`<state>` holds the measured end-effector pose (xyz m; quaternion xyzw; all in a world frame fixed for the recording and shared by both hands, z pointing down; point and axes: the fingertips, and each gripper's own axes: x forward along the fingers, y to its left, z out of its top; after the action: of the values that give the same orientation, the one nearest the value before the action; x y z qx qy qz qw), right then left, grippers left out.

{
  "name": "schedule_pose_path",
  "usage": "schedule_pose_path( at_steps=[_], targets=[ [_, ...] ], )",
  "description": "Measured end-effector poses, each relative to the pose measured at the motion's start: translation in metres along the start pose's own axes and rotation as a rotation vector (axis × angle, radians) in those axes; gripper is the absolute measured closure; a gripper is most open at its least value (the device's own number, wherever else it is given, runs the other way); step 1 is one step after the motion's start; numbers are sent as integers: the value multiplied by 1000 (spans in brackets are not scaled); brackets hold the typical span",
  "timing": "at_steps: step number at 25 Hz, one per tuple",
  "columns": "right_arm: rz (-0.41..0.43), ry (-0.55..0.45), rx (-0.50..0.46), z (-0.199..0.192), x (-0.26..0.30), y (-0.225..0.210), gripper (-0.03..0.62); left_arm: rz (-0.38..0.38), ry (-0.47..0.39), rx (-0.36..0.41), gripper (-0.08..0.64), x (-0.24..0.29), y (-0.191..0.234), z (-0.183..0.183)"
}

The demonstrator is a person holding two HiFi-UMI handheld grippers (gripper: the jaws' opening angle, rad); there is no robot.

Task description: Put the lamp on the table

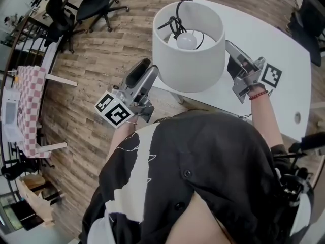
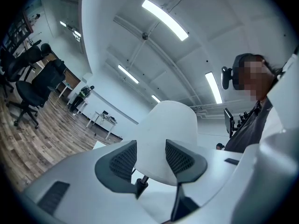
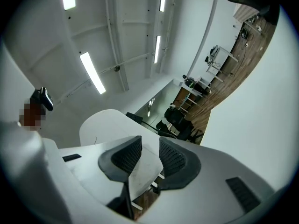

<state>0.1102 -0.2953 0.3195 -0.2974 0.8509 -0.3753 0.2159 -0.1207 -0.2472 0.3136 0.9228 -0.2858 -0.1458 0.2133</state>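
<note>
The lamp has a white drum shade with a round bulb inside, and hangs over the near left edge of the white table. The shade hides its foot, so I cannot tell what it rests on. My left gripper points up at the shade's lower left side. In the left gripper view its jaws stand apart, with the shade and thin stem beyond them. My right gripper reaches the shade's right side. Its jaws are apart around a thin white panel.
Black office chairs stand on the wooden floor at the far left. A table with a checked cloth lies along the left edge. The white table has a cable hole near its right end. My own body fills the bottom.
</note>
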Motion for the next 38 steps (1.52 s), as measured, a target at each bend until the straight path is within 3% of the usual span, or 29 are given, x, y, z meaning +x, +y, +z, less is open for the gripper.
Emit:
schedule_pose_path(
  at_steps=[7,16,21,27,38],
  targets=[
    [-23,39,-120,3,3,11,511,1,-14,-8,357,-1,-2,0],
    [-21,60,-133,3,3,19,569,-3,-6,-16,362,0,-4,1],
    [-65,66,-173,-2,0,22,577,-22,10,-40,429,1,-5,0],
    [-89,51,-210,-4,-6,24,577,-34,40,-12,473,4,-9,0],
    [-154,41,-308,-13,-11,38,575,1,30,5,541,0,-10,4]
  ],
)
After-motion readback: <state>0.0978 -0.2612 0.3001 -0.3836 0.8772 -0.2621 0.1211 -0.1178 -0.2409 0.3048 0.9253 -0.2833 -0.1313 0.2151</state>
